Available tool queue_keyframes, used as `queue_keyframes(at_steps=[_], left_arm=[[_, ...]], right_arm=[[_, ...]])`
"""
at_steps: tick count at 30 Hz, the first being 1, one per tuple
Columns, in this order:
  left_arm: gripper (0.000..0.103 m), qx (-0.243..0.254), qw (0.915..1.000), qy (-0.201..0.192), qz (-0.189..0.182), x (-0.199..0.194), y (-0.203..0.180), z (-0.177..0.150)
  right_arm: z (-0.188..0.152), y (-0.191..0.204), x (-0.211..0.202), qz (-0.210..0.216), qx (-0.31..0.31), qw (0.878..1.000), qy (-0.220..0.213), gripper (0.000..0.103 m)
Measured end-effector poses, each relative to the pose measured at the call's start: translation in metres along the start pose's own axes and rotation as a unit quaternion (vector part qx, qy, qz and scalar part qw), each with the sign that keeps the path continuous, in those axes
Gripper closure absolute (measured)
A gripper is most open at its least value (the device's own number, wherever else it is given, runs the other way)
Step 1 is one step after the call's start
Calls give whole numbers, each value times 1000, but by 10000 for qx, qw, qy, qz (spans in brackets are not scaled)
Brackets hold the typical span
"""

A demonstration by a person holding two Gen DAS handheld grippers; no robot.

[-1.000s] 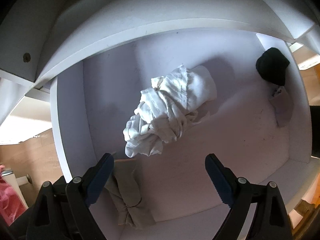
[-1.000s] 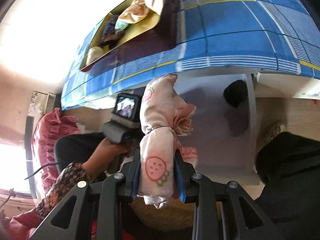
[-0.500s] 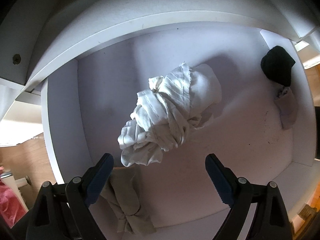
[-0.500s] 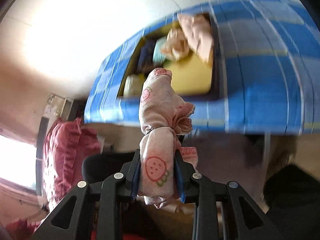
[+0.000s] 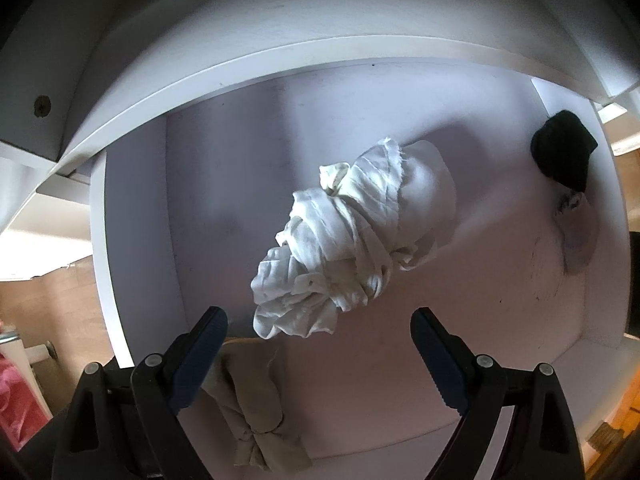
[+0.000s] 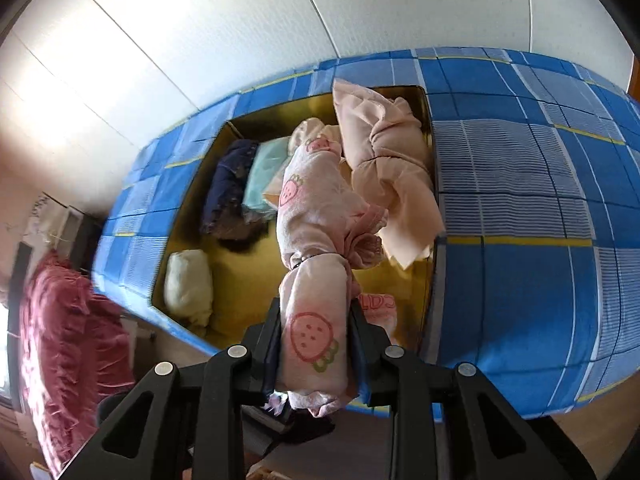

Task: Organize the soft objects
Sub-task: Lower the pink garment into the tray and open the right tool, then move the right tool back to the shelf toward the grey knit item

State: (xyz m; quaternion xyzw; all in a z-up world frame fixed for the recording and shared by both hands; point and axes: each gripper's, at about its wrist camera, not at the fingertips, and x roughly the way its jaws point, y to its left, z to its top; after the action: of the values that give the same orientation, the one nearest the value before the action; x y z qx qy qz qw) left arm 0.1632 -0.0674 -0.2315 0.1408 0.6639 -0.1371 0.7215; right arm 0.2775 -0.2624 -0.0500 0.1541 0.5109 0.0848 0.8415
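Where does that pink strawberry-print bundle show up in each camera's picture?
Left wrist view: not in it; only a white bundle lying in a white drawer.
Right wrist view: the pink strawberry bundle runs up the centre, pinched by the right tongs, over the yellow box.
Shared landmark: I find none.

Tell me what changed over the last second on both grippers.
The right gripper, shut on the strawberry-print bundle, swung from facing the white drawer to over the yellow box on the blue checked cover. The left gripper drifted slightly closer to the white bundle. Unchanged: left jaws open and empty, and the beige bundle and black item in the drawer.
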Motion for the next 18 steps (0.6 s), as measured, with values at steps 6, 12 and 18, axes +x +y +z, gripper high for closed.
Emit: queue_keyframes(at_steps=[6, 12, 18], left_arm=[[9, -102, 9999, 2, -32, -3, 8, -2], [9, -208, 9998, -40, -34, -7, 20, -3], [9, -346, 9994, 11, -45, -2, 29, -3]], right_arm=[[-3, 6, 25, -507, -184, 9985, 135, 72], [-12, 9, 25, -627, -413, 9972, -4, 66], [-23, 10, -13, -463, -608, 9948, -675, 62]])
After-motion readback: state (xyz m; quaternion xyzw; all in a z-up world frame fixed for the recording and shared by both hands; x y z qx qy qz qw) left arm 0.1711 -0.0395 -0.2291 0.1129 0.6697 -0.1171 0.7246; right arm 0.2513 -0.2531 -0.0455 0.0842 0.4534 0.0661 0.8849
